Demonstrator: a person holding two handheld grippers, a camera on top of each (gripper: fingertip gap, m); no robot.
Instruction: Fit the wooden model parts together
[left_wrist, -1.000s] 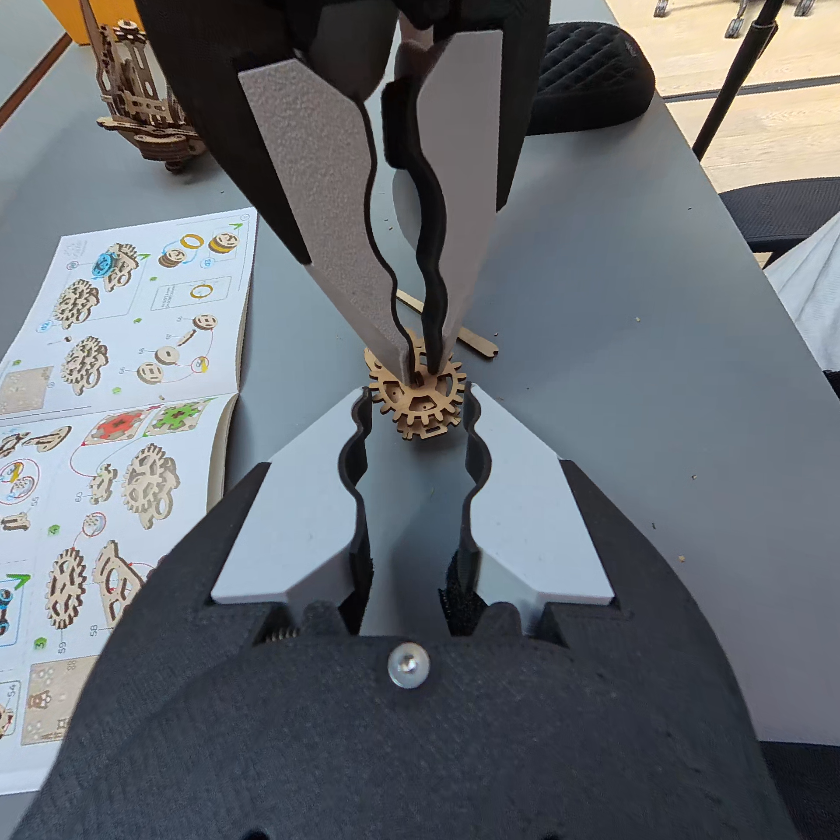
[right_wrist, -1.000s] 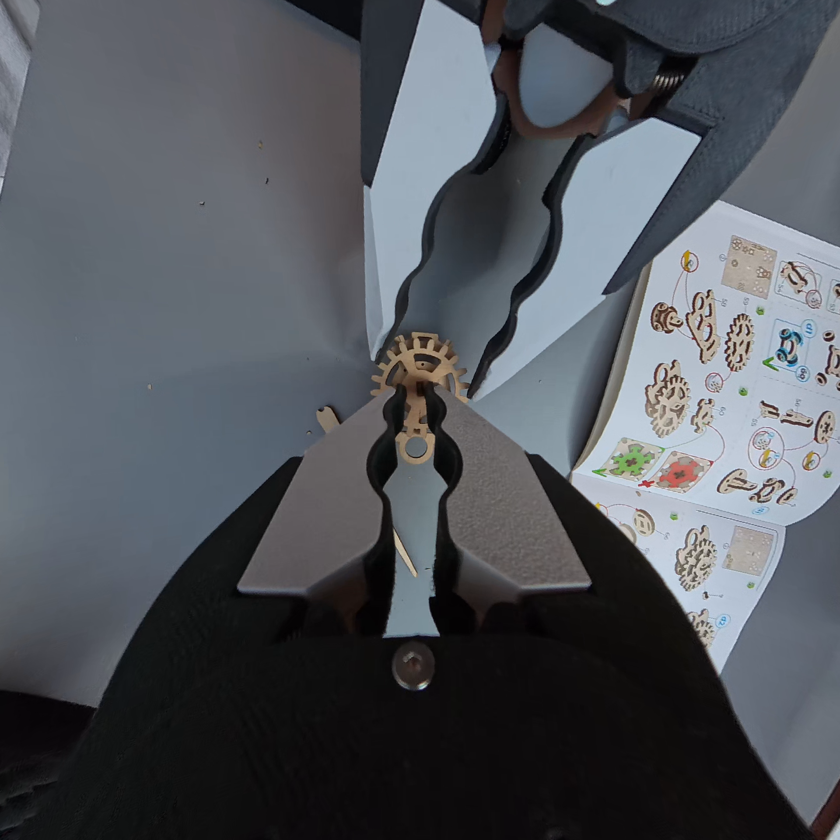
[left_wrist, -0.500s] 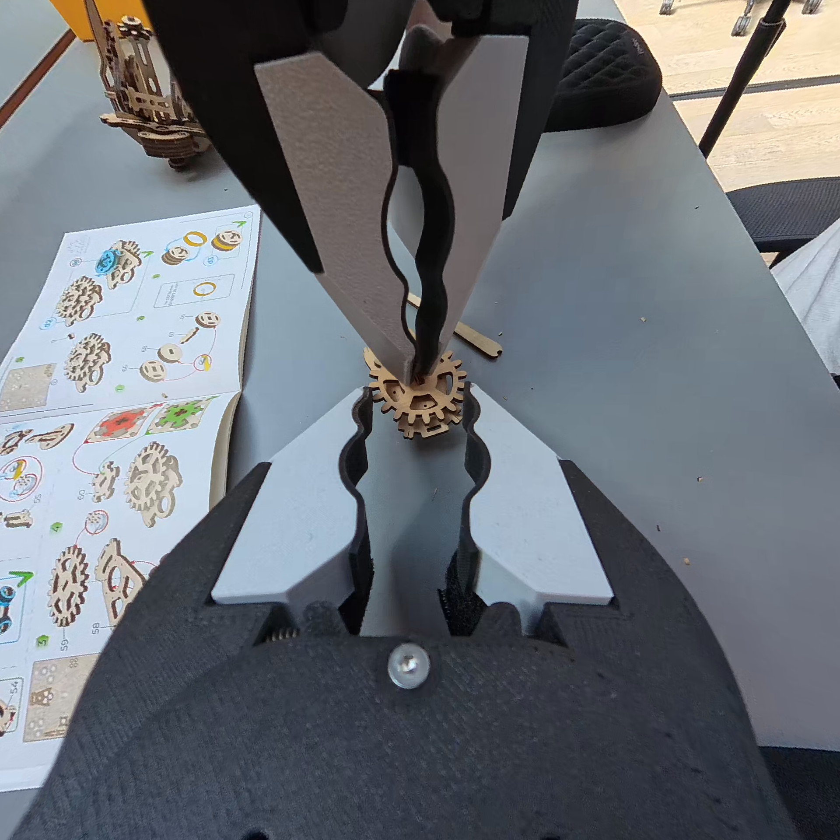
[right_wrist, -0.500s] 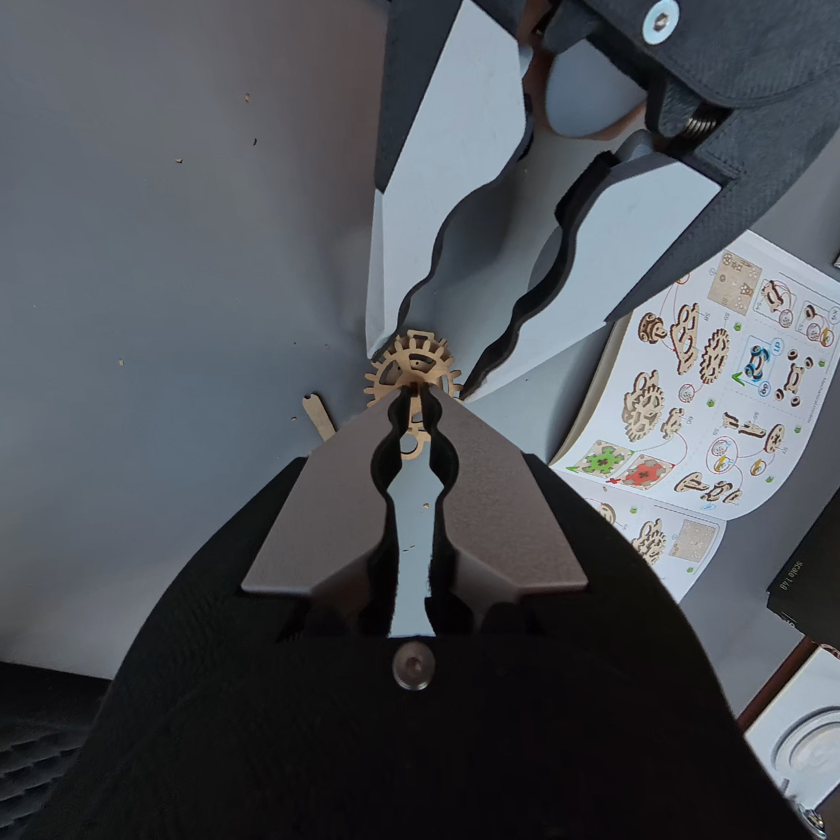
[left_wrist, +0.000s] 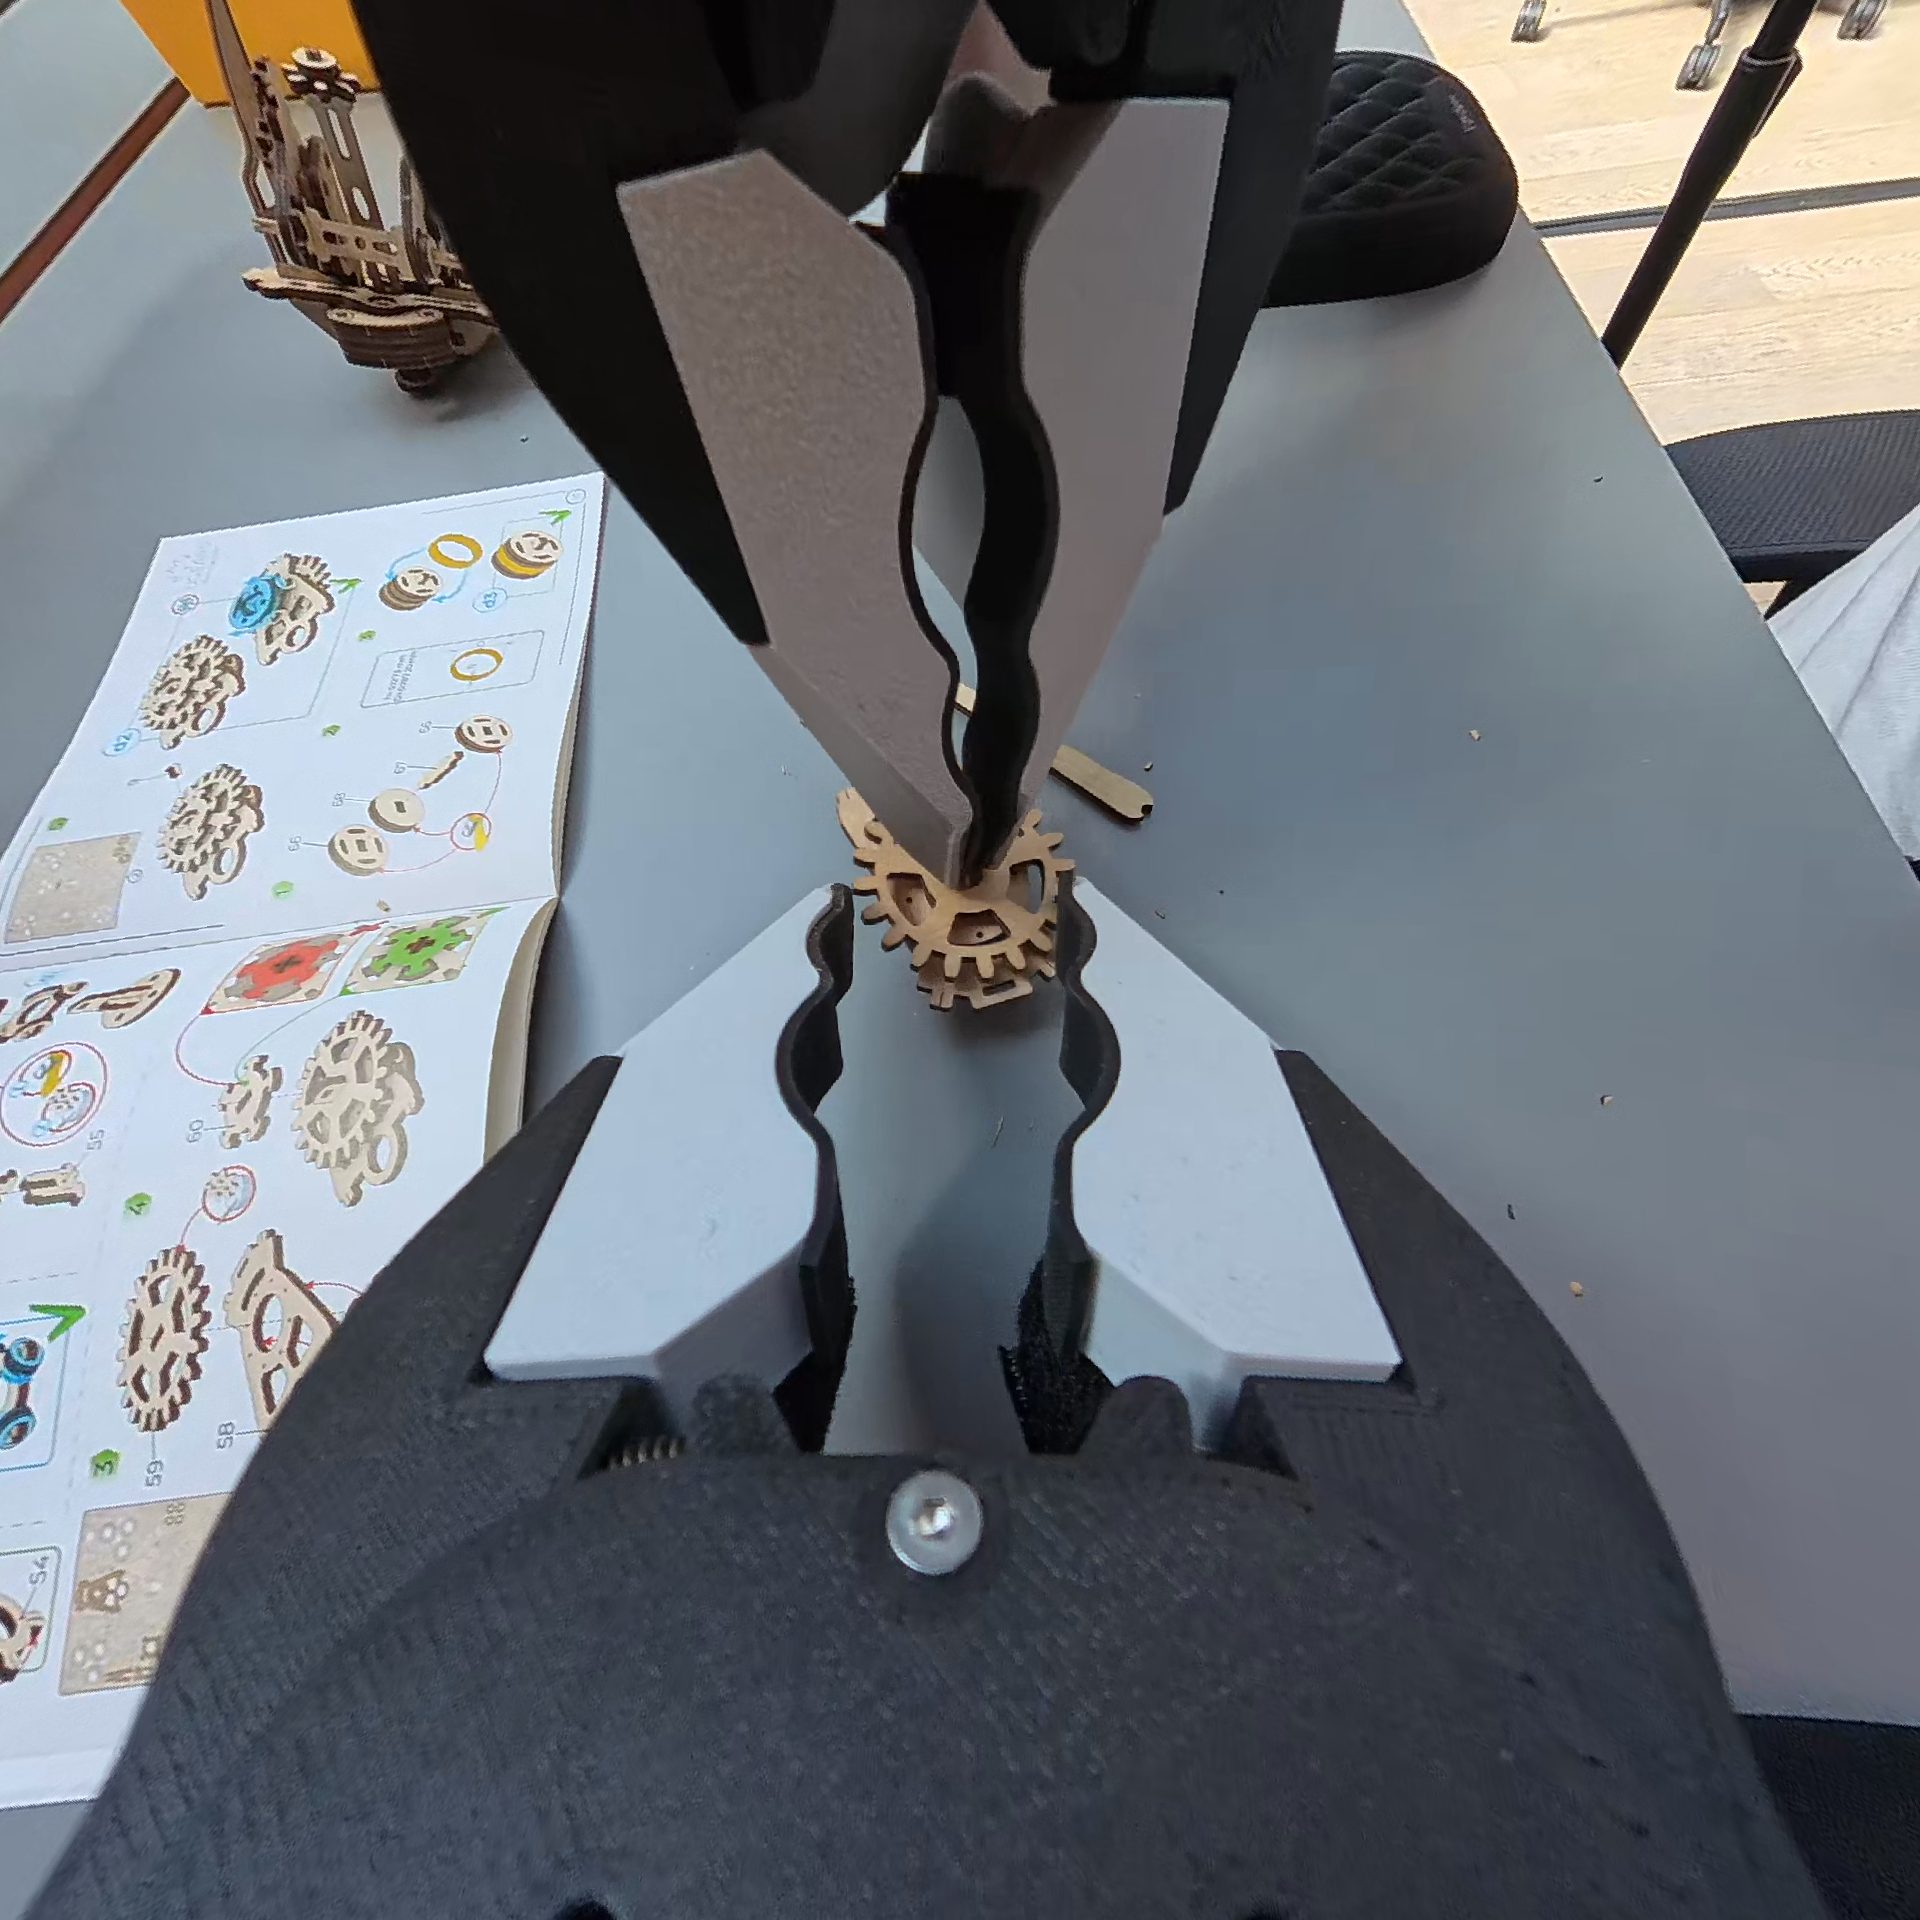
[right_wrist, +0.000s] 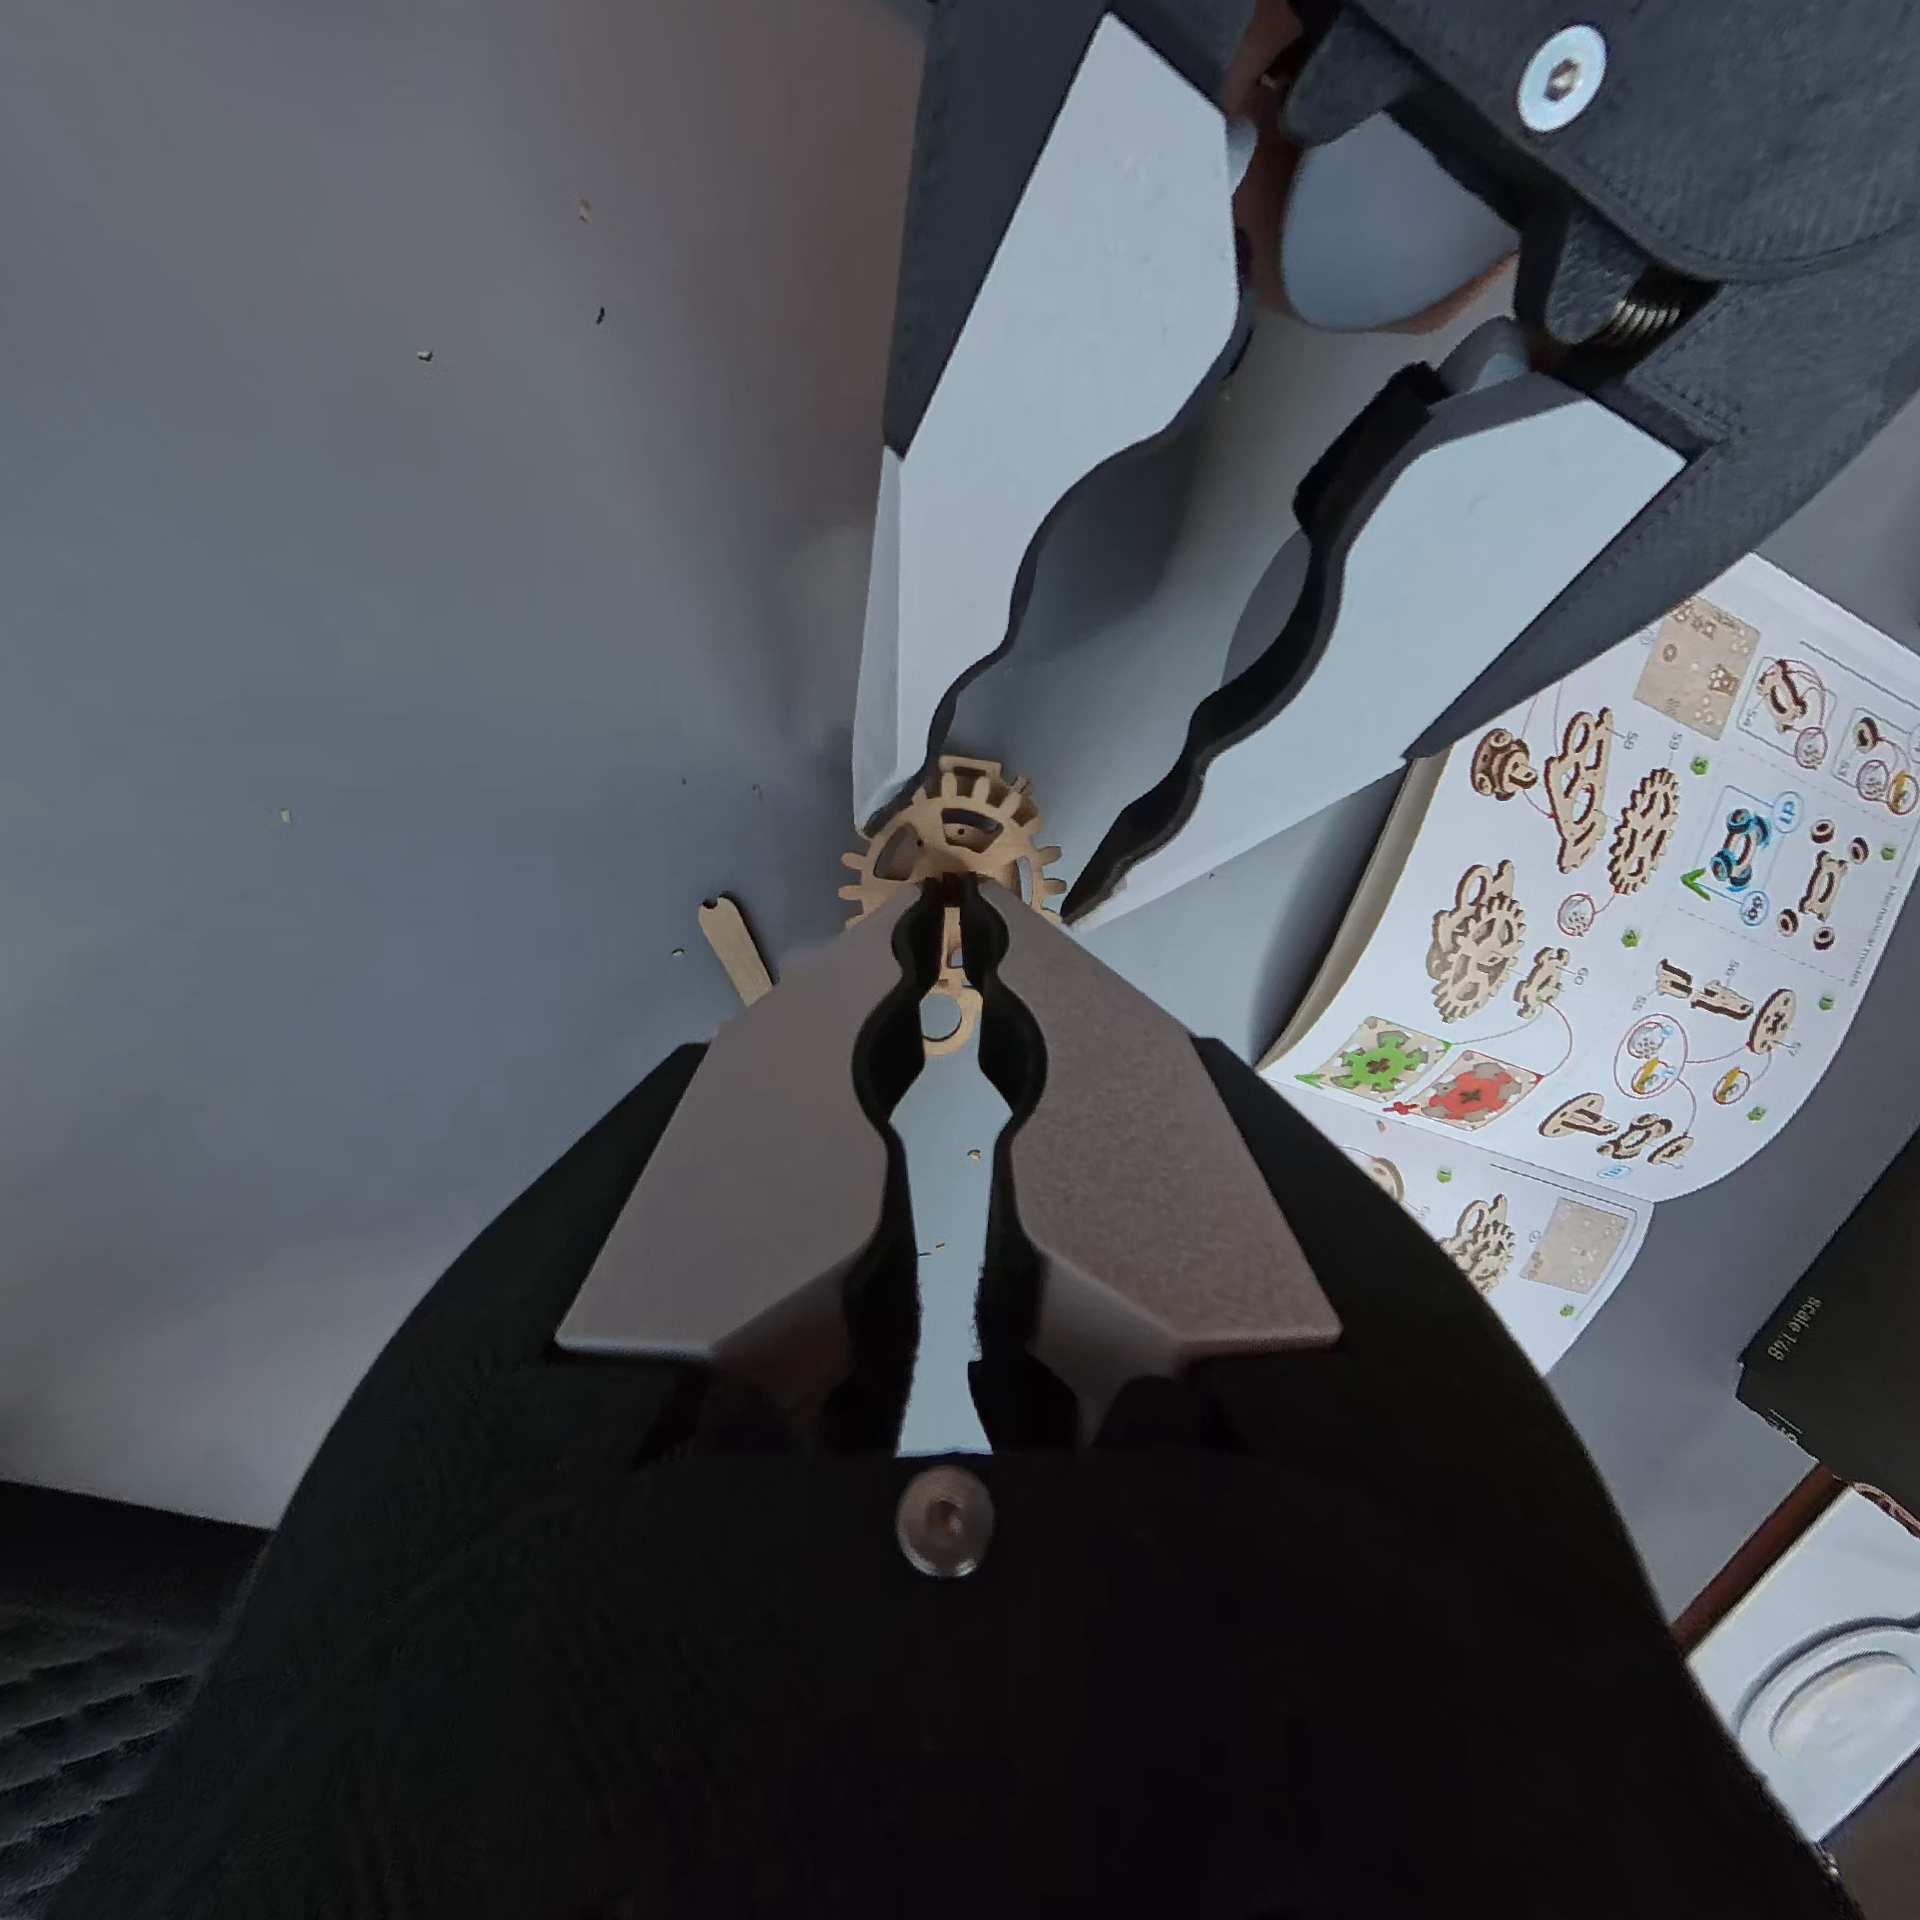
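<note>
A stack of wooden gears (left_wrist: 971, 925) stands on the grey table (left_wrist: 1455, 935). My left gripper (left_wrist: 956, 914) has its two fingertips against the stack's sides and holds it. My right gripper (left_wrist: 977, 862) comes down from above, shut, with its tip at the top gear's hub. In the right wrist view, my right gripper (right_wrist: 951, 899) is shut on a small wooden pin with a ring end (right_wrist: 948, 961). The pin's far end meets the centre of the gear (right_wrist: 961, 821). The left gripper (right_wrist: 987, 862) flanks the gear from the far side.
An open instruction booklet (left_wrist: 291, 831) lies left of the gears and also shows in the right wrist view (right_wrist: 1621, 935). A flat wooden stick (left_wrist: 1101, 790) lies just behind the gears. A part-built wooden model (left_wrist: 353, 260) and a black cushion (left_wrist: 1392, 177) sit at the back. A black box (right_wrist: 1849, 1330) lies beyond the booklet. The tips of both grippers are at nearly the same place. Left tips and right tips are each some 4 cm from the flat wooden stick (left_wrist: 1101, 790). My right wrist view (right_wrist: 742, 943) looks at it from another angle.
My right gripper has tilted more upright over the gear hub while still shut on the pin. The left gripper and the gear stack have stayed in place.
</note>
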